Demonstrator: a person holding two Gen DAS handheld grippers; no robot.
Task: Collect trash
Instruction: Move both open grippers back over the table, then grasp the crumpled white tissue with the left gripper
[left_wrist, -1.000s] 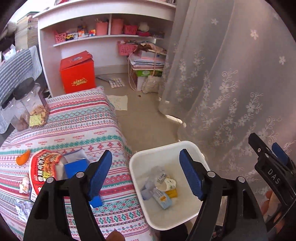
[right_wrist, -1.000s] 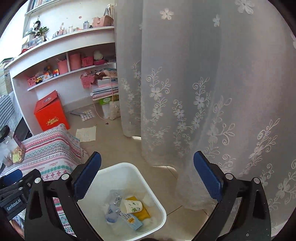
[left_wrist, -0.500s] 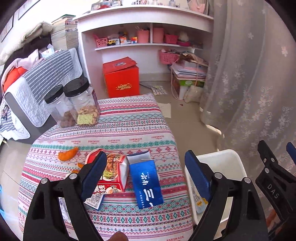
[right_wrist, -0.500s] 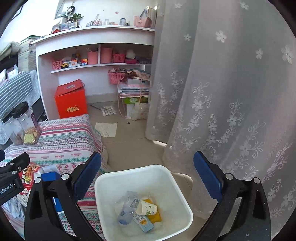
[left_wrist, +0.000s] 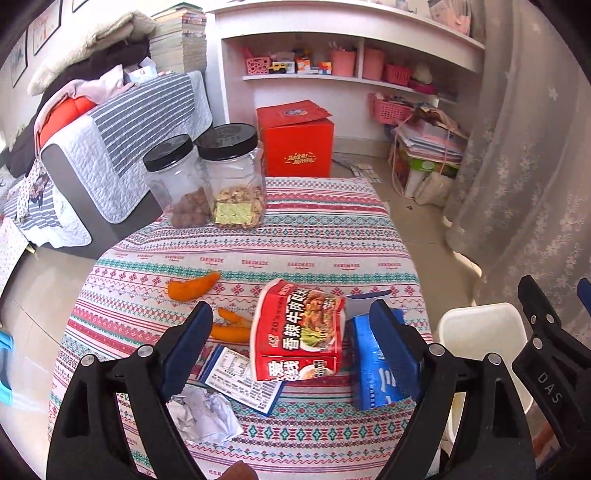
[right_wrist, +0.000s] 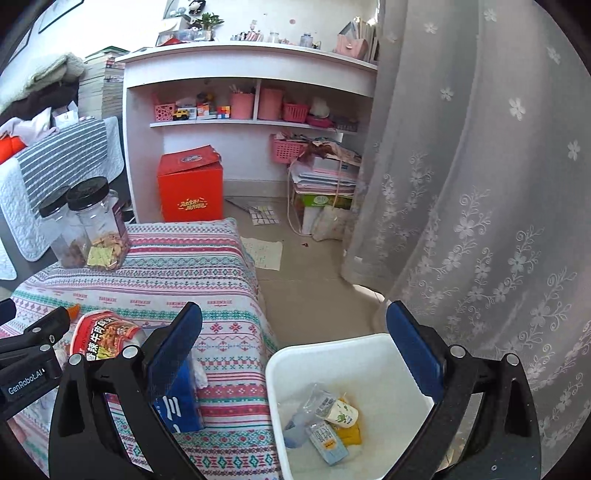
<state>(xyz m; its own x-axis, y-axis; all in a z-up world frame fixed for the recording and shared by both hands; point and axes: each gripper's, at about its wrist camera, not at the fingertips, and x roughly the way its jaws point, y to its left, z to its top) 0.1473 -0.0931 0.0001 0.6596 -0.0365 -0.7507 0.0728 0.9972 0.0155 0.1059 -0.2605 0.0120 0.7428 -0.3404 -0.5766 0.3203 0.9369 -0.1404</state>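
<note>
On the patterned tablecloth lie a red noodle packet, a blue carton, a crumpled white paper, a printed leaflet and orange peels. My left gripper is open and empty above the packet. A white bin stands on the floor to the table's right, holding a cup, a carton and a plastic bottle. My right gripper is open and empty above the bin's left rim. The bin also shows in the left wrist view.
Two black-lidded jars of snacks stand at the table's far edge. A lace curtain hangs right of the bin. A red box, a white shelf unit and stacked papers are on the floor beyond.
Both grippers have swung left, from over the bin toward the table. The left one now looks down on the packet and carton. Both stayed open and empty.
</note>
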